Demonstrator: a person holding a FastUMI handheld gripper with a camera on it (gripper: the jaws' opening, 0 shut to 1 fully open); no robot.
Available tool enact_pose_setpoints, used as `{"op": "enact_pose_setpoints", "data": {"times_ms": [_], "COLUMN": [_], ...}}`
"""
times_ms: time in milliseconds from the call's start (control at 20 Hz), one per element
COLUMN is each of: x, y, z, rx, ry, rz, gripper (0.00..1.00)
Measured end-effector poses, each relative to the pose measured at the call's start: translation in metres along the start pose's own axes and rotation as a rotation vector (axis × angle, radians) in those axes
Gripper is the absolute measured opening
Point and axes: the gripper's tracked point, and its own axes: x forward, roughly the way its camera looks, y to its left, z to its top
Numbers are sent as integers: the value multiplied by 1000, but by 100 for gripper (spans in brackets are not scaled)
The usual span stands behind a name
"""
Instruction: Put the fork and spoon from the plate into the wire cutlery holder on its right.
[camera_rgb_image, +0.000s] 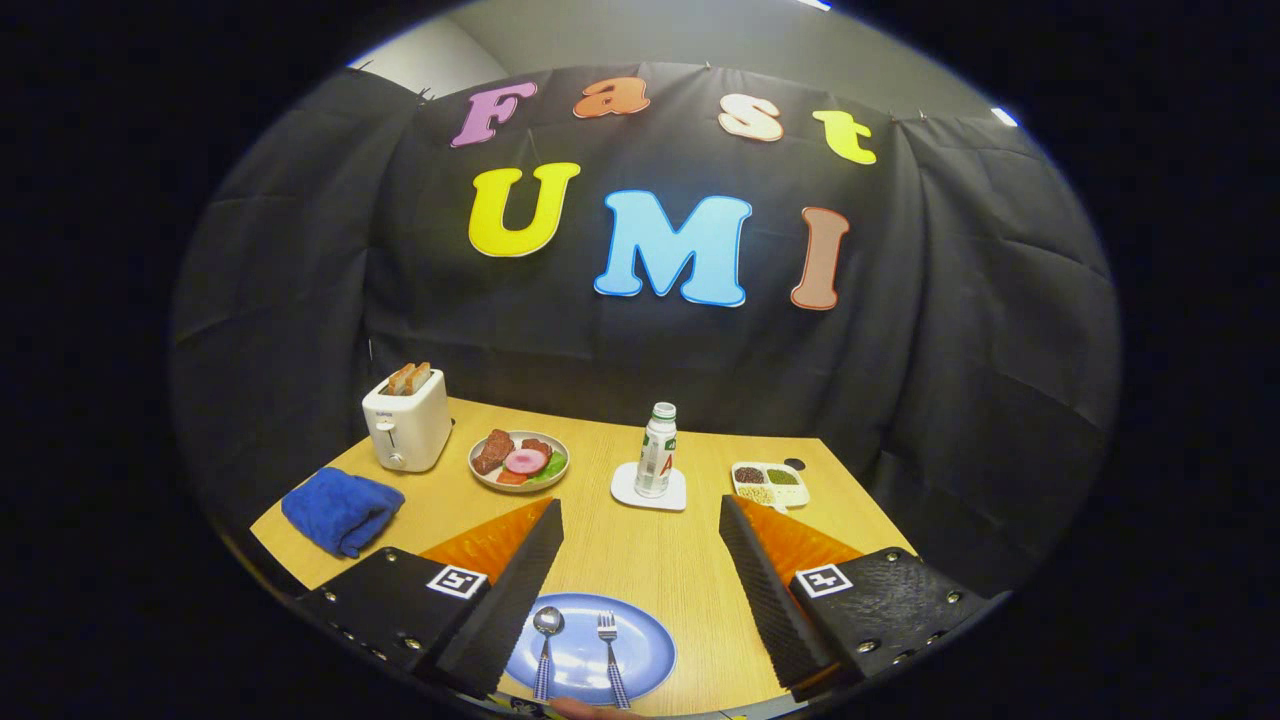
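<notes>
beyond the open claw (640, 570), a bottle (657, 450) and toaster (407, 420) stand.

The gripper view looks from above the table's (640, 560) near edge toward the far wall, fingers (520, 590) spread apart.

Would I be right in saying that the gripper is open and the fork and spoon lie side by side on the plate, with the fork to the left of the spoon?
Not quite. The gripper view shows the spoon to the left of the fork, not the other way round. The rest holds: they lie side by side on the plate, and the gripper is open, holding nothing.
</notes>
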Motion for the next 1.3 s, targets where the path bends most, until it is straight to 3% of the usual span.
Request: {"op": "enact_pose_setpoints", "data": {"times_ms": [300,800,1250,1300], "x": [4,10,7,5], "y": [6,2,9,11], "z": [-32,-145,-215,-225], "rx": [-7,5,-55,-66], "ry": [102,552,814,846], "rz": [27,39,85,93], "gripper": [97,95,95,84]}}
